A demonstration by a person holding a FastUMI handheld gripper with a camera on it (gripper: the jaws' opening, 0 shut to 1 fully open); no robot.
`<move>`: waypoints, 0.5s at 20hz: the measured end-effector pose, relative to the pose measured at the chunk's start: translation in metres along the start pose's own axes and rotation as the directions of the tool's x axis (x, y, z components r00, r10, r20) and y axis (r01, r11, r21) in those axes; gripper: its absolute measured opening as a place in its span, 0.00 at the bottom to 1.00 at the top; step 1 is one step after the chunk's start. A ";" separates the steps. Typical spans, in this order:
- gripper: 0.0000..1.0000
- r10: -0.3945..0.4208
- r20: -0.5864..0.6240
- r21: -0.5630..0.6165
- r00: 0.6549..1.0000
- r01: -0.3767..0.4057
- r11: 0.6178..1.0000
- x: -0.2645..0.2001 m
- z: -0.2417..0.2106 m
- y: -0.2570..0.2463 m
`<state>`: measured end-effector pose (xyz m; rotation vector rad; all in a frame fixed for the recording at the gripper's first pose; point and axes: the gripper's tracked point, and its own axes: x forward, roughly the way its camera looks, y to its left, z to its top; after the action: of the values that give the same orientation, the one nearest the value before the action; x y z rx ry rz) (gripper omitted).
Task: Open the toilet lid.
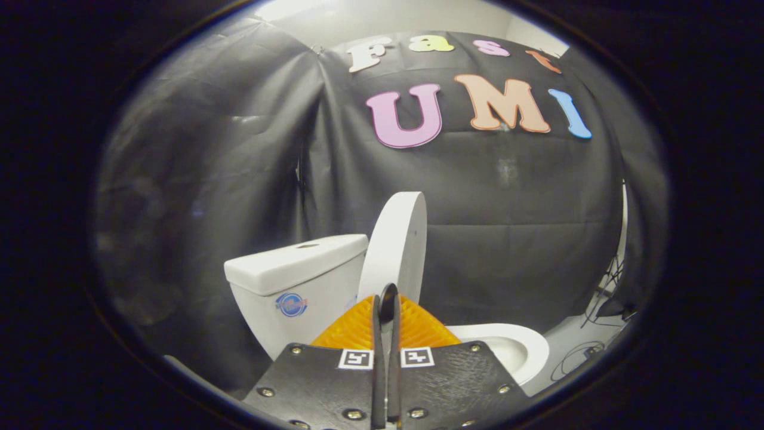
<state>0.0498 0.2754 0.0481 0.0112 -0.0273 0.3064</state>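
Gripper (387, 298) fingers together, seemingly below raised lid (395, 245).

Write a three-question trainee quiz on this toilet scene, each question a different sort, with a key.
1. True or false: the toilet lid lies flat on the bowl.
2. Multiple choice: the gripper has its fingers
A) spread wide around the tank
B) nearly together, just in front of the lid's lower edge
C) clamped on the cables
3. Fill in: the lid stands raised, next to the ____.

Key
1. False: the lid stands upright, and the bowl's rim is uncovered.
2. B. Whether the fingers pinch the lid's edge cannot be told.
3. tank; cables lie on the floor beyond the bowl.
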 end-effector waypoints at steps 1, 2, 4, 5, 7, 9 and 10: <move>0.02 0.013 0.004 0.005 1.000 -0.014 1.000 0.002 0.001 0.005; 0.03 0.027 0.007 0.003 1.000 -0.027 1.000 0.005 0.002 0.011; 0.03 0.050 0.015 -0.012 0.999 -0.050 0.999 0.009 0.004 0.024; 0.04 0.064 0.018 -0.019 0.998 -0.064 0.998 0.010 0.003 0.030; 0.04 0.090 0.018 -0.020 0.996 -0.090 0.996 0.015 0.002 0.038; 0.04 0.110 0.019 -0.008 0.994 -0.110 0.994 0.015 0.000 0.048; 0.04 0.121 0.018 -0.003 0.992 -0.121 0.993 0.017 0.001 0.051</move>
<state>0.0509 0.3293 0.0498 0.0106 -0.0462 0.4278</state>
